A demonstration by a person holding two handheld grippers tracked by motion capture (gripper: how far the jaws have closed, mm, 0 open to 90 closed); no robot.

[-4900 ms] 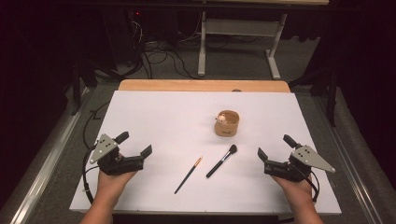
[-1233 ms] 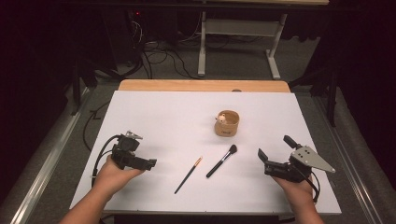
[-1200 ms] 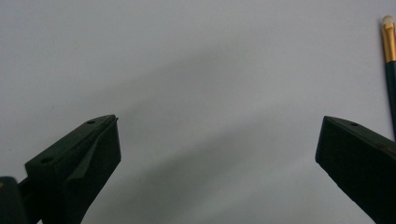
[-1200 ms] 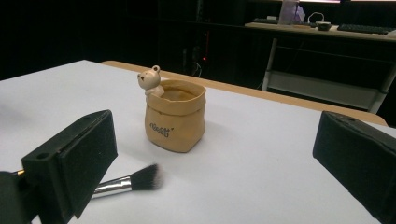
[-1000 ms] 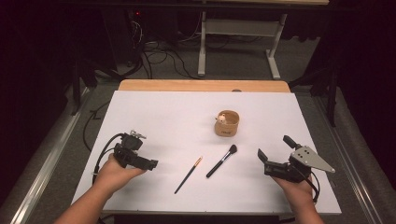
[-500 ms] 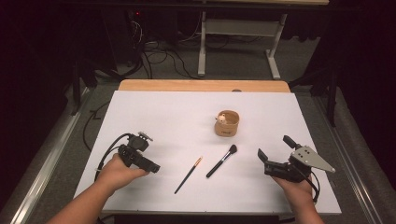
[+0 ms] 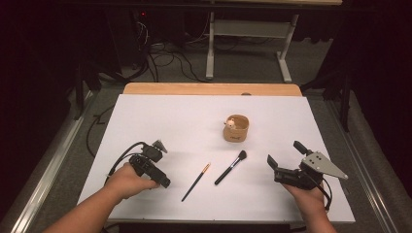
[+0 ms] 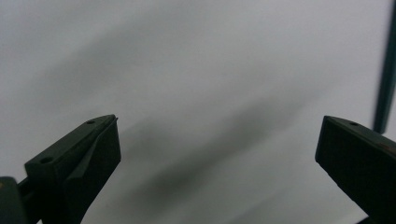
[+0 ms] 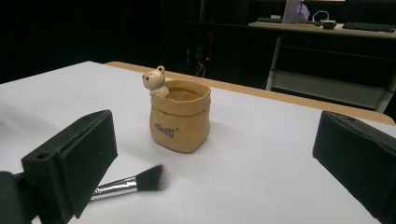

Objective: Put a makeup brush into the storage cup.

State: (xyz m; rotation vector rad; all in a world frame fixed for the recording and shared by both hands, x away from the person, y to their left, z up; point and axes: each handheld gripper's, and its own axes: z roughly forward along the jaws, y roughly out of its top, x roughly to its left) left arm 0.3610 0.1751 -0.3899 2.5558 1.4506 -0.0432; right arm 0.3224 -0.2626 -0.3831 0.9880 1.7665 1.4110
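since the left hand-held gripper (image 7: 163, 182) tilts down wide open and empty beside the thin orange-tipped black brush (image 7: 196, 182) on the white desk (image 7: 170, 116), a pickup looks planned; right hand-held gripper (image 7: 272, 167) idles open, empty.

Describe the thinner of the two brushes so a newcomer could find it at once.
Start at the tan bear-faced pot near the middle of the white table. Two brushes lie in front of it. The slim brush is the left one, nearer the left tool: orange band and fine tip, unlike the makeup brush with its fluffy black head.
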